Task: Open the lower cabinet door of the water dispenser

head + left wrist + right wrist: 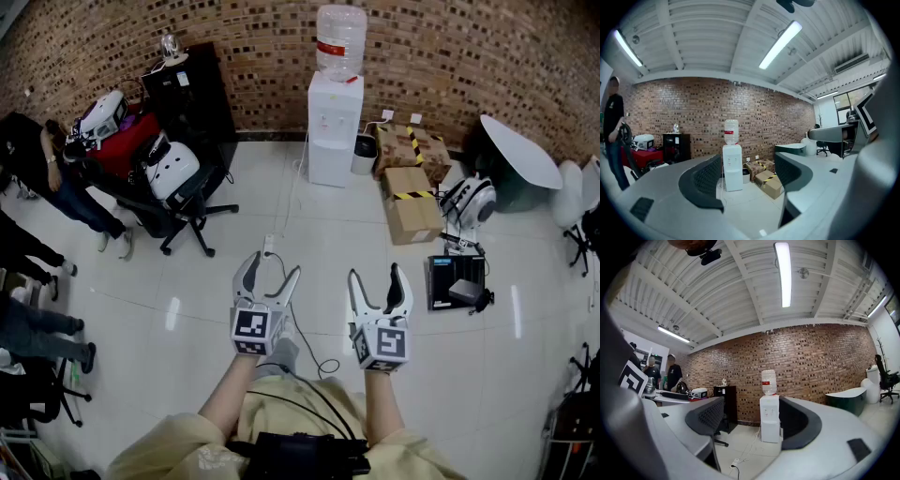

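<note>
A white water dispenser (pixel 333 131) with a clear bottle on top stands against the brick wall, far ahead of me. Its lower cabinet door (pixel 330 161) is closed. In the left gripper view the water dispenser (pixel 732 166) shows between the jaws, far off; the right gripper view has the dispenser (pixel 769 423) there too. My left gripper (pixel 277 270) and right gripper (pixel 379 278) are held side by side over the floor, both open and holding nothing.
Cardboard boxes (pixel 411 192) and a small bin (pixel 365 154) sit right of the dispenser. A black cabinet (pixel 190 92) and an office chair (pixel 178 192) stand at the left, with people (pixel 56 178) nearby. A power strip and cable (pixel 268 246) lie on the tiled floor.
</note>
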A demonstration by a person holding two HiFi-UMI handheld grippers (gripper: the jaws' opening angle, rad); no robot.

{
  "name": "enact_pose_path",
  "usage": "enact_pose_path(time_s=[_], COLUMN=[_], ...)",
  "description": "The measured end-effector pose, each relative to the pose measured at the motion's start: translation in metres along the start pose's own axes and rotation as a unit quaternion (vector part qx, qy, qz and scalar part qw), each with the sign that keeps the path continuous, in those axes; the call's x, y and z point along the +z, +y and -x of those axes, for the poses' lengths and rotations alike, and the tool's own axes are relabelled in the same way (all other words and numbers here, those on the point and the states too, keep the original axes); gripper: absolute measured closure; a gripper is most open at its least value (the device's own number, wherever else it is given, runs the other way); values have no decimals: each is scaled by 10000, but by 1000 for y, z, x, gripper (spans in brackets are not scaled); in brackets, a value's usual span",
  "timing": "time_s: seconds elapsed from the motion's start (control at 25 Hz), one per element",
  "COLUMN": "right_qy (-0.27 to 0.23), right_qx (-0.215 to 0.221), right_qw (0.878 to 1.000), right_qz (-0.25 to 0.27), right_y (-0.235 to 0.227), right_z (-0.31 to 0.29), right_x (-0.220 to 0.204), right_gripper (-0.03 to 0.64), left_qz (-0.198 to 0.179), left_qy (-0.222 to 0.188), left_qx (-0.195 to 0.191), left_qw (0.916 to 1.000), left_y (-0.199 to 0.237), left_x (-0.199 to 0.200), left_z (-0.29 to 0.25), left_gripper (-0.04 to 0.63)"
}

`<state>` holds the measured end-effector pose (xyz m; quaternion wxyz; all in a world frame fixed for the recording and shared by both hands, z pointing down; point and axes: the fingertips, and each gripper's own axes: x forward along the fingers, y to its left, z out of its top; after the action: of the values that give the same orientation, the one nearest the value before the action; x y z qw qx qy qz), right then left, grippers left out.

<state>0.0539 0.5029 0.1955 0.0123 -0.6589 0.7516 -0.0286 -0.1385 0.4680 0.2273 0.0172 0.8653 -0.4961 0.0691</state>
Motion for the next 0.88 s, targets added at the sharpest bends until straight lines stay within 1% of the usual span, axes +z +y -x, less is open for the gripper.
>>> enact_pose_path(time_s=[0.12,0.24,0.32,0.36,0.48,0.56,0.64,0.76,0.88], right_qy=[-64,-38,-22,-15,74,106,116,209,297], right_qx=[12,-99,-147,-144,-163,-120,-74,-187,-279], right_qw=[10000,9999,9998,9998,9998,9999,9999,9996,9991], right_qz=[-35,-57,-124,-119,-18,21,37,21,-96], right_y=[14,22,28,32,47,55,56,45,29], right_z=[-51,-96,-127,-142,-180,-201,-216,-229,-259], right_x=[2,2,1,1,2,0,-5,-12,-17], right_gripper=[239,239,241,241,241,241,241,241,241], left_qz=[-21,-88,-45,-19,-22,-70,-22,84,115], left_qy=[-66,-155,-225,-261,-304,-282,-212,-82,-8], left_qx=[13,-154,-206,-222,-291,-308,-361,-483,-500], left_qw=[10000,9997,9995,9994,9991,9991,9991,9988,9987], left_y=[44,75,98,110,138,152,159,161,170], left_x=[4,17,26,29,31,29,24,13,8], left_z=[-35,-68,-88,-97,-123,-139,-156,-179,-210], left_gripper=[247,250,250,261,262,262,262,262,262])
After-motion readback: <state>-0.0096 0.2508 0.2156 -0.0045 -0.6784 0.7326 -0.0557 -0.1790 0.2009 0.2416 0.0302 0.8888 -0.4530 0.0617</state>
